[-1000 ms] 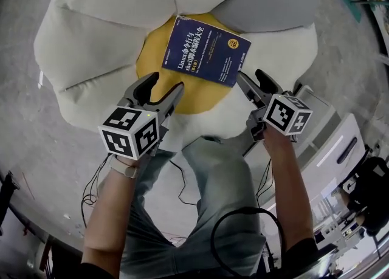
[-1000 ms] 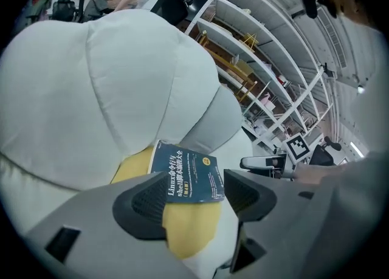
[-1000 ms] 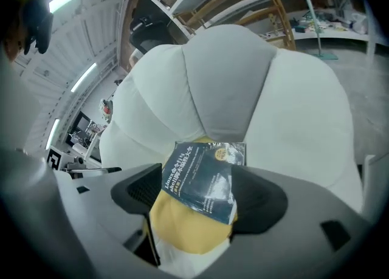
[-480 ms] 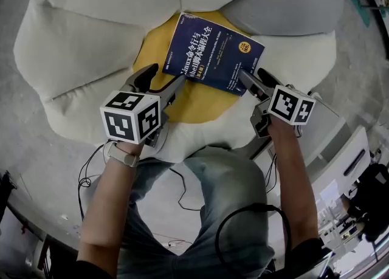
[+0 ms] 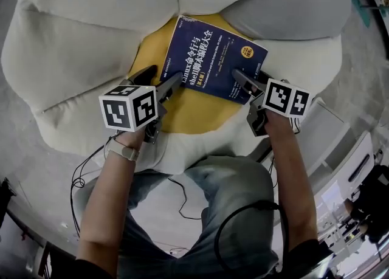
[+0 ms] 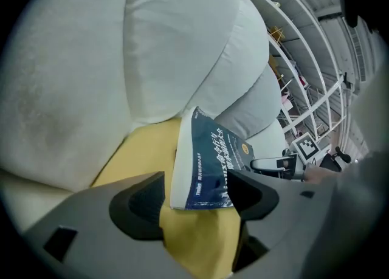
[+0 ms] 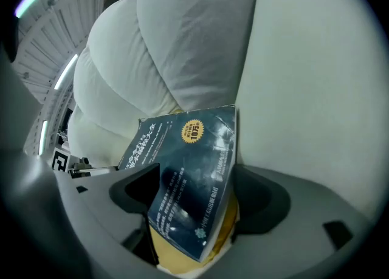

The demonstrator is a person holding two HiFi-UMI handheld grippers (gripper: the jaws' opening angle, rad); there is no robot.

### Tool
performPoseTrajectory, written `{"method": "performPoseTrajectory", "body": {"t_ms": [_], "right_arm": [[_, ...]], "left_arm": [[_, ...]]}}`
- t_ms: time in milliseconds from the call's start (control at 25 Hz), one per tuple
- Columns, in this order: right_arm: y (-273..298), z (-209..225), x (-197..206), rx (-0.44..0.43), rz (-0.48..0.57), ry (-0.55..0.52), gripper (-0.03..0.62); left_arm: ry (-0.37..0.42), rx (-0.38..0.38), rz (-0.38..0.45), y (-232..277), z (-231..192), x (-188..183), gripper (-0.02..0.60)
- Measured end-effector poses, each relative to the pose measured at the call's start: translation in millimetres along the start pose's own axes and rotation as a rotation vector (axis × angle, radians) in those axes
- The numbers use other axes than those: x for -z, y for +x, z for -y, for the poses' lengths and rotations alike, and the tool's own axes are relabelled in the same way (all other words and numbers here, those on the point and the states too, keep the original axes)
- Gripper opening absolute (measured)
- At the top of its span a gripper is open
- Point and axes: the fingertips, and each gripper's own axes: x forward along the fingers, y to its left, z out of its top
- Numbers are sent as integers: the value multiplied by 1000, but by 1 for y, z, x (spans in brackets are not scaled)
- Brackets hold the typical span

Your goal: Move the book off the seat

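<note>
Just opened wide and clamping nothing, our left tongs (image 5: 163, 78) and right tongs (image 5: 246, 80) each straddle a near corner of the book (image 5: 214, 59), its long axis crosswise between them.

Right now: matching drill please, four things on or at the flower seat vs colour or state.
1 book
2 seat's centre cushion
3 petal cushions
4 left gripper

A white
B open, book corner between jaws
C dark blue
D yellow

Pairs: 1-C, 2-D, 3-A, 4-B.
The left gripper's jaws have just been opening; no grip on the book yet.
</note>
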Motion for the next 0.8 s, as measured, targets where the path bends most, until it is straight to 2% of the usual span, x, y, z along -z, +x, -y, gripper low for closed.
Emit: {"method": "performPoseTrajectory", "body": {"t_ms": [160, 320, 800], "right_arm": [[8, 5, 2, 17, -7, 36, 367], [14, 6, 4, -10, -32, 78, 382], [16, 4, 2, -98, 53, 109, 387]], "left_arm": [[-14, -6, -30, 10, -4, 6, 304], [-40, 7, -64, 14, -5, 8, 305], [-67, 150, -146, 21, 4, 7, 305]]}}
